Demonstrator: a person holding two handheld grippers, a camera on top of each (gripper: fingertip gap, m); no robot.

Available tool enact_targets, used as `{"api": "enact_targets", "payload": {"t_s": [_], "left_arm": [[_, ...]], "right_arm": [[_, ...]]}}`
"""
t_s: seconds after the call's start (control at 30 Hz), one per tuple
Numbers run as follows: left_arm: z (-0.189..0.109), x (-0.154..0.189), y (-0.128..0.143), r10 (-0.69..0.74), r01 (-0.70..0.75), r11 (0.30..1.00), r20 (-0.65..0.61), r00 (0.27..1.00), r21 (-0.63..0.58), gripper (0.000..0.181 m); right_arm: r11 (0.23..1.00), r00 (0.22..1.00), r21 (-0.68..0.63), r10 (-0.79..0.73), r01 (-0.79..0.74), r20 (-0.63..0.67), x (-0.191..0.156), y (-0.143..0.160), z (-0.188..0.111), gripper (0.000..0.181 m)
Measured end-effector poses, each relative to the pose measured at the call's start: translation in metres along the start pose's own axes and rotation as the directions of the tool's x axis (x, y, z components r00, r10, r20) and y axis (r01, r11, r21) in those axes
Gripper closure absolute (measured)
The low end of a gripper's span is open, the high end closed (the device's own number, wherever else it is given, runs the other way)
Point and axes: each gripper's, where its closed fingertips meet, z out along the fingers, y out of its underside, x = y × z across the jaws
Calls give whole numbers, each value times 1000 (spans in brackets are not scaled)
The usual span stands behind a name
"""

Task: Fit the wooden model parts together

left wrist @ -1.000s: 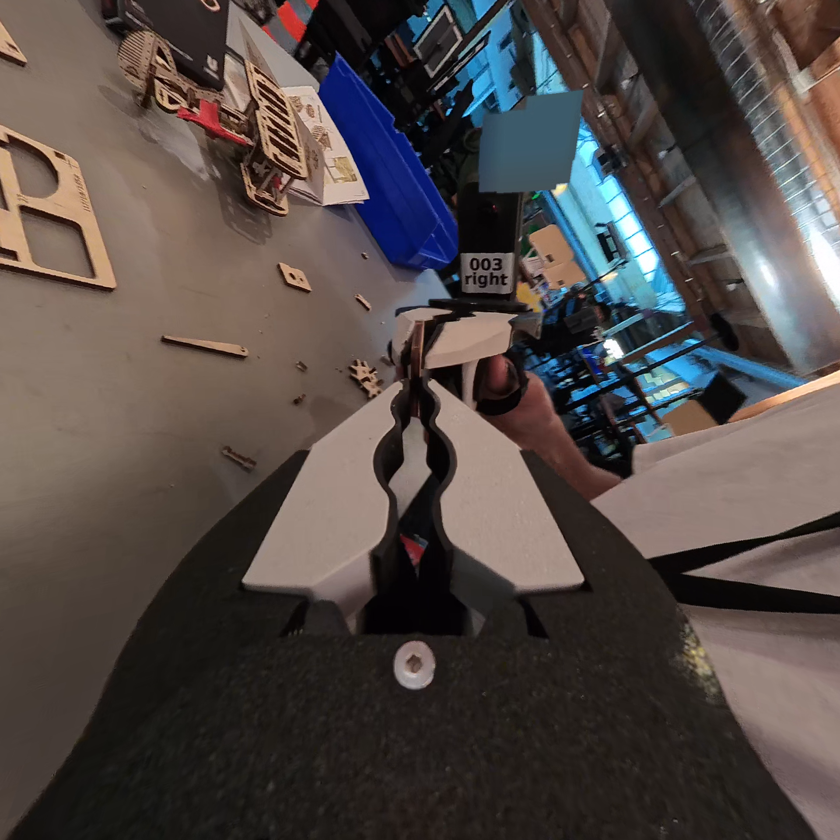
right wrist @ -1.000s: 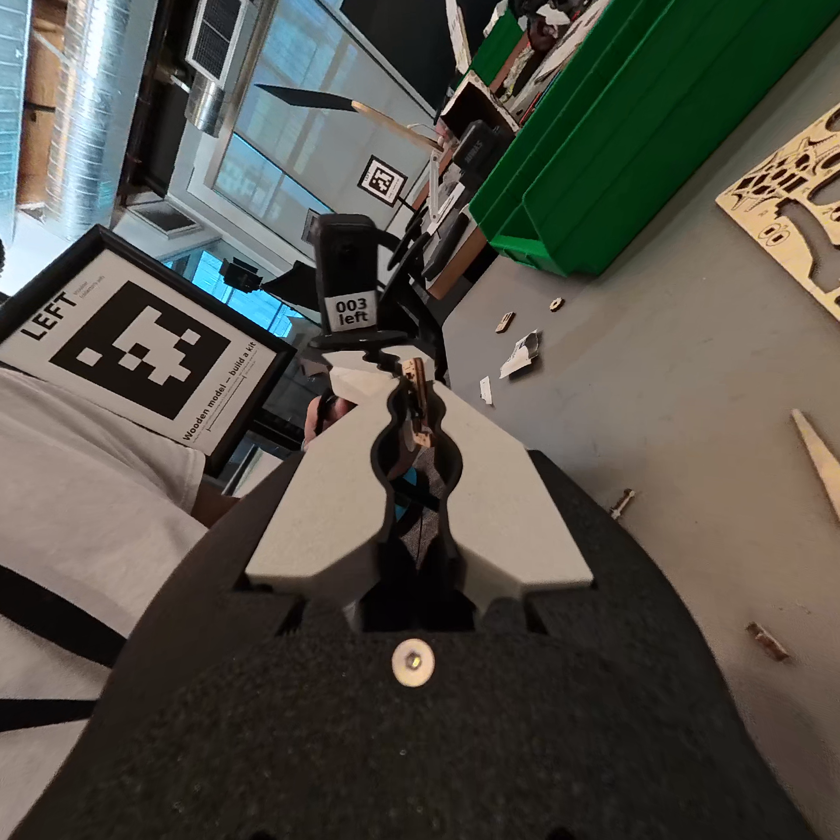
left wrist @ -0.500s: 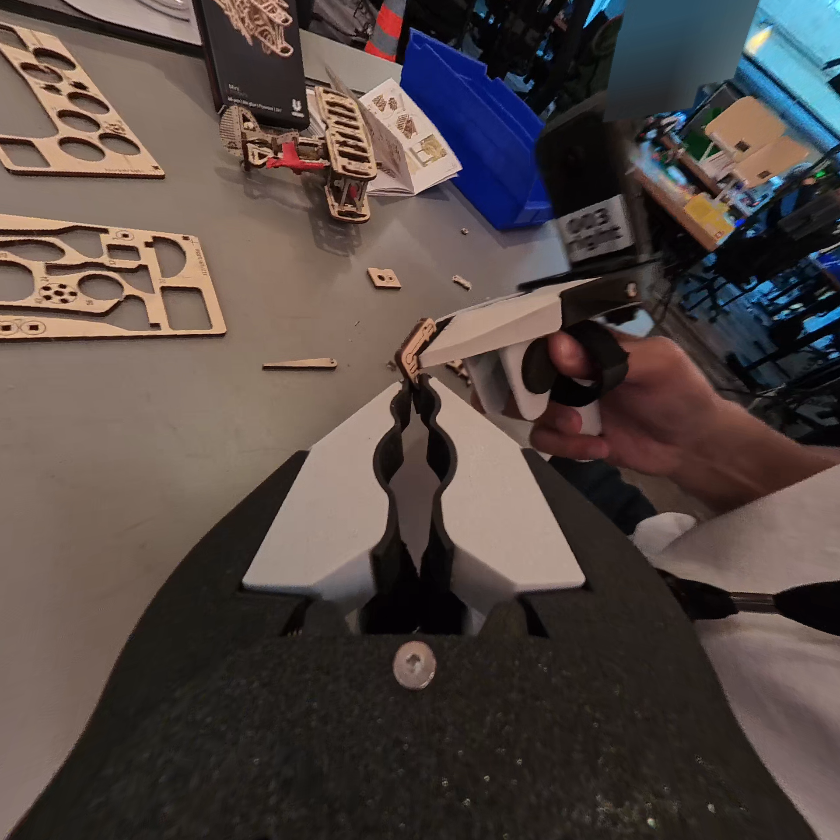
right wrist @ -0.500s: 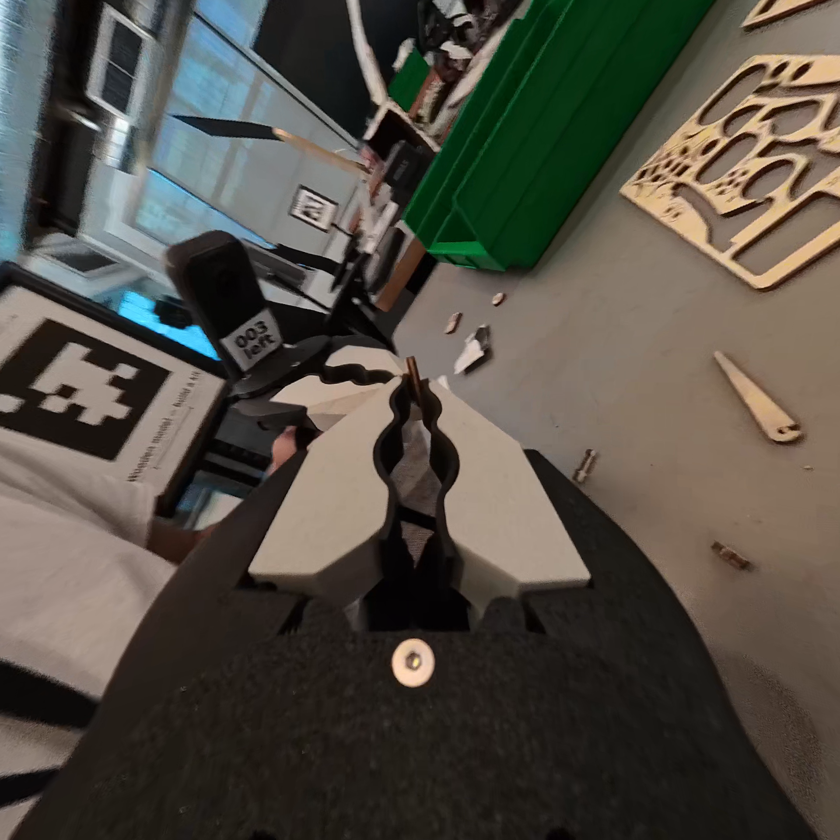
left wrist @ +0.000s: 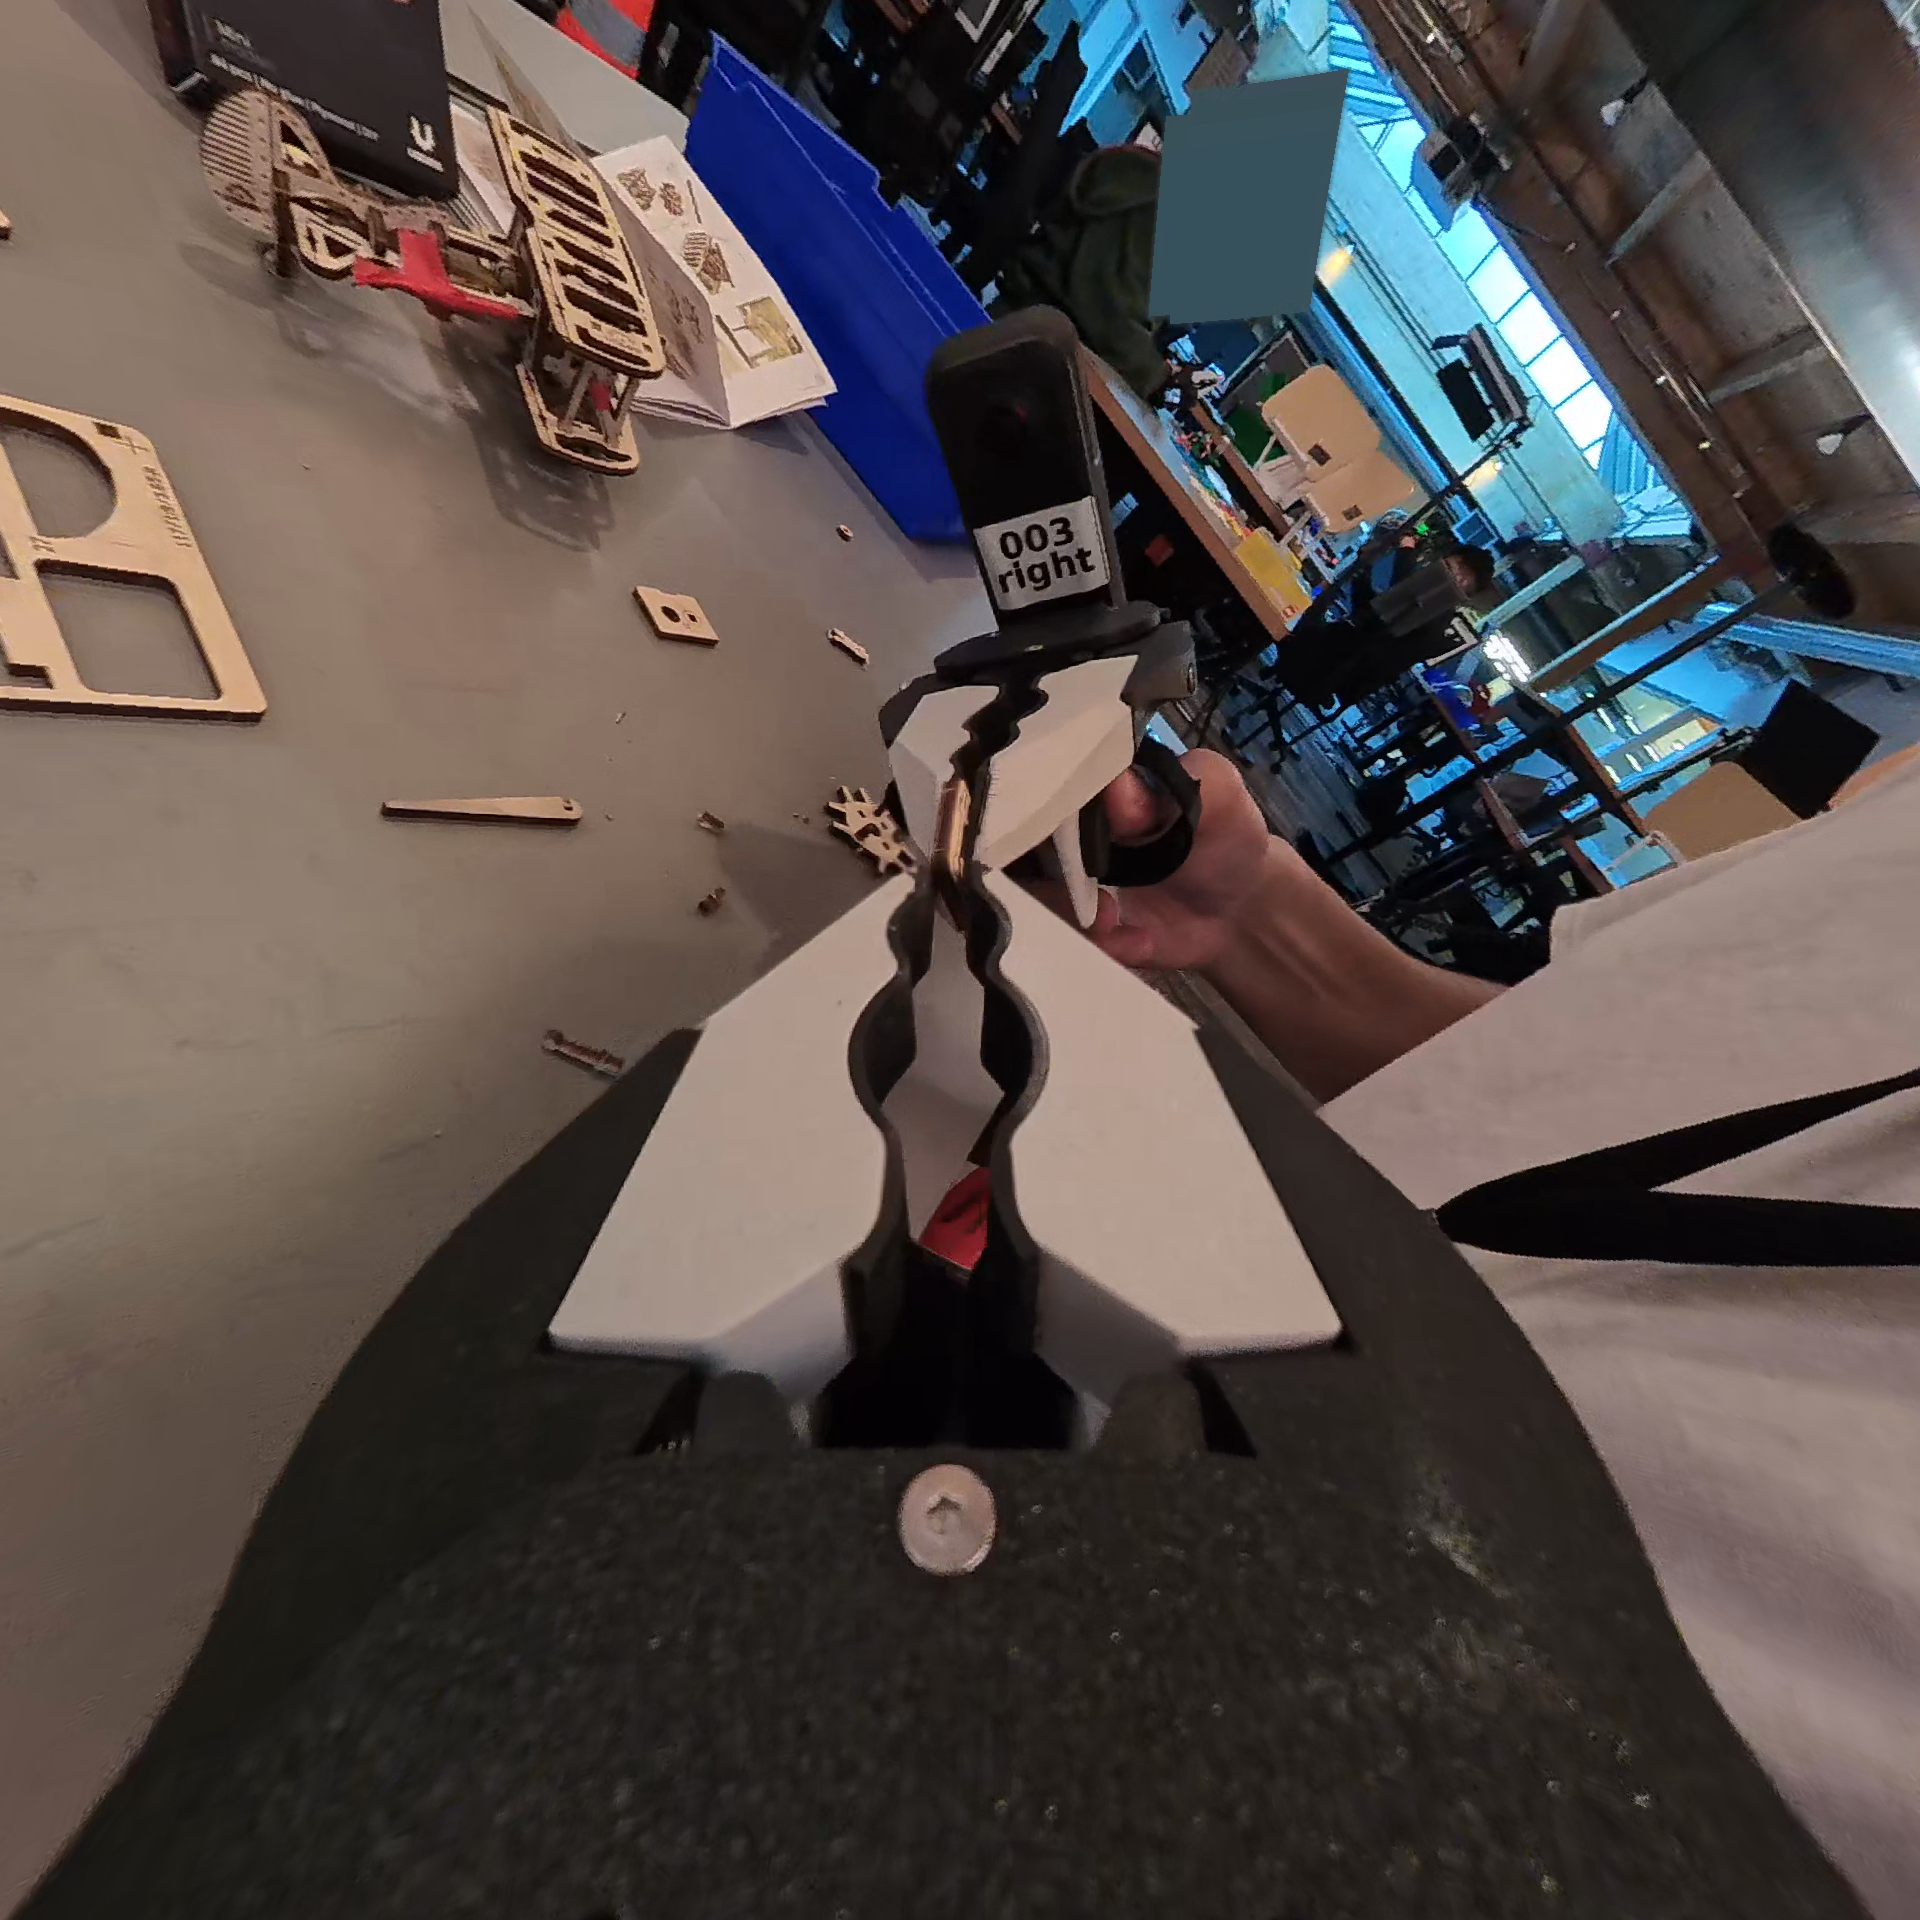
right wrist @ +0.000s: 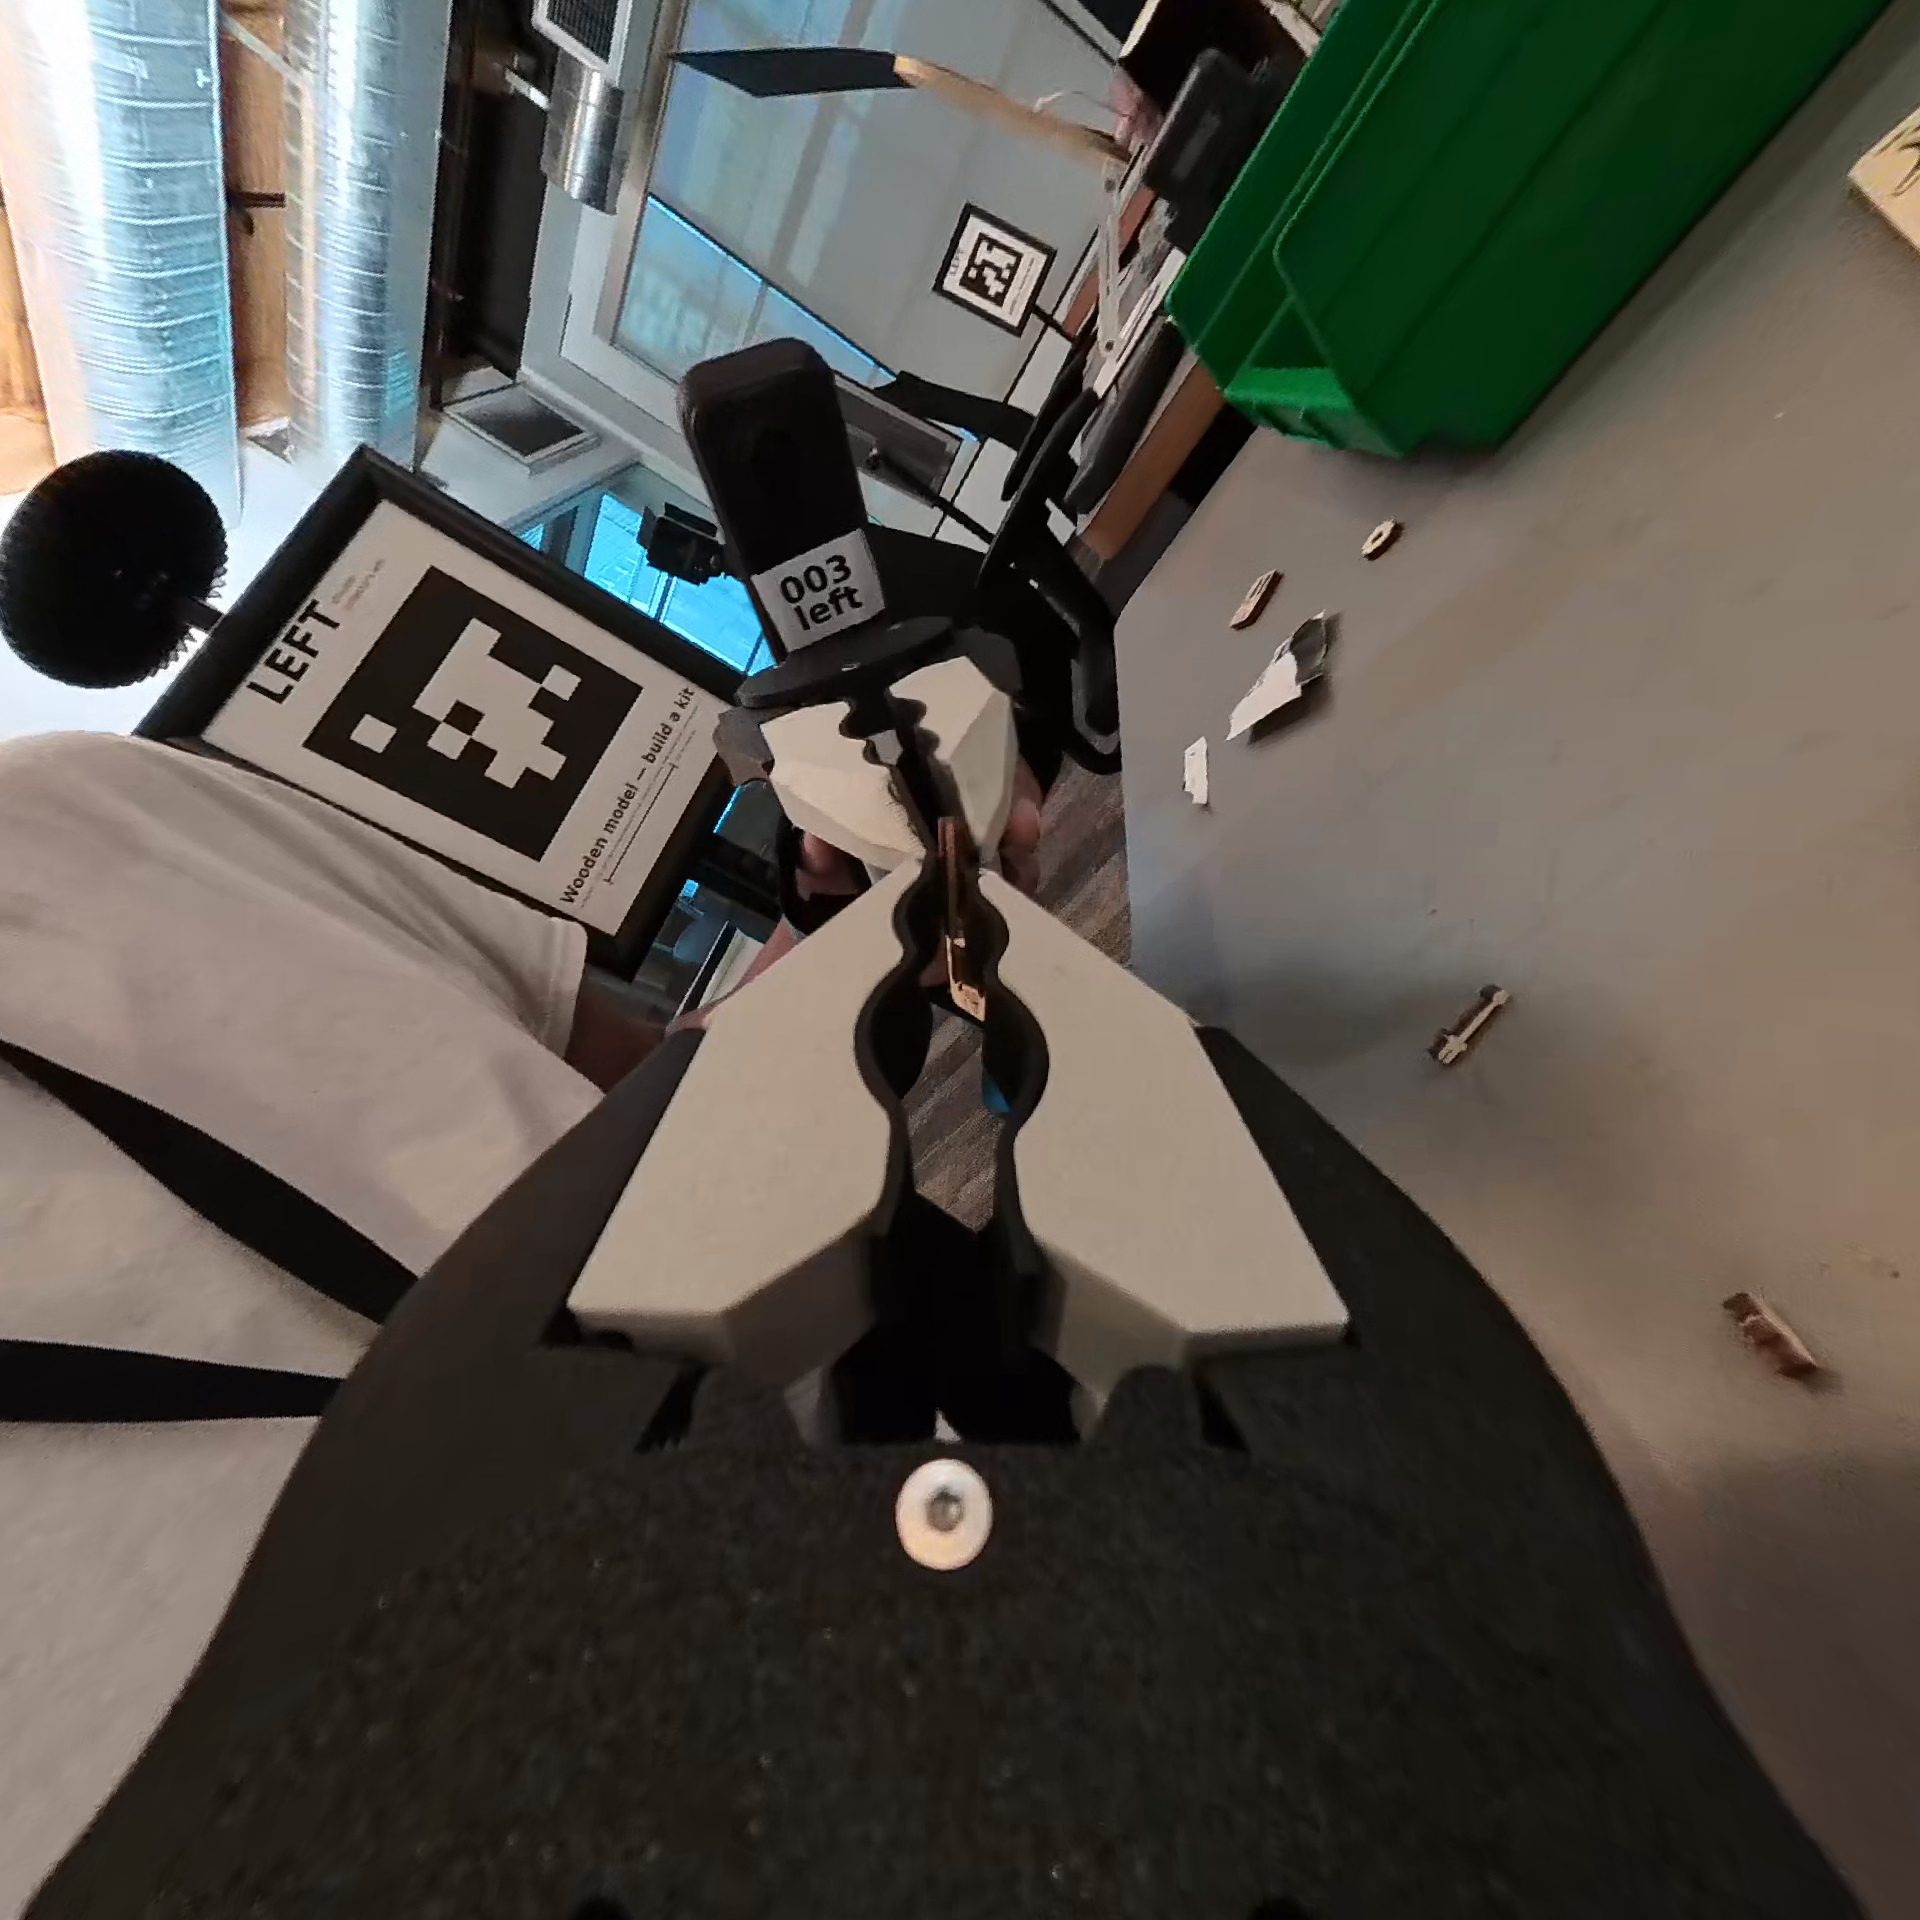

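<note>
A small, thin wooden part [left wrist: 954, 844] is held in the air just off the grey table's edge. In the left wrist view my left gripper [left wrist: 943, 902] is shut on its near end. The right gripper [left wrist: 971, 800] faces it tip to tip, shut on the far end. In the right wrist view the part [right wrist: 958, 920] runs edge-on between my right gripper's [right wrist: 951, 894] closed fingers. Its far end reaches the left gripper [right wrist: 920, 795]. I cannot tell whether it is one piece or two joined.
A part-built wooden plane [left wrist: 468, 270], a black box [left wrist: 312, 83], a booklet [left wrist: 727, 312] and a blue bin [left wrist: 831, 260] stand at the back. A cut-out sheet [left wrist: 104, 582], a thin strip [left wrist: 478, 808] and scraps [right wrist: 1465, 1023] lie on the table. Green bins [right wrist: 1507, 208] are at the right. The tips of both grippers are at nearly the same place.
Both grippers have rolled back from the tilt of half a second ago. They stay tip to tip on the small wooden part, and the right gripper now faces the left one head-on.
</note>
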Motion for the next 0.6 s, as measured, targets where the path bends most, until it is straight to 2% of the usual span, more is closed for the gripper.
{"api": "enact_targets", "payload": {"t_s": [0.27,0.37,0.6], "left_arm": [[3,8,0,-18,18,1000,-51,999,5,180],[2,9,-3,-4,6,1000,-48,999,24,181],[3,6,-2,51,-51,998,14,999,42,181]], "right_arm": [[997,999,-64,-32,31,-5,-6,2,-5,179],[998,999,-49,-30,30,-11,-7,-1,-4,178],[996,986,-15,-89,88,-139,-3,-2,-5,178]]}}
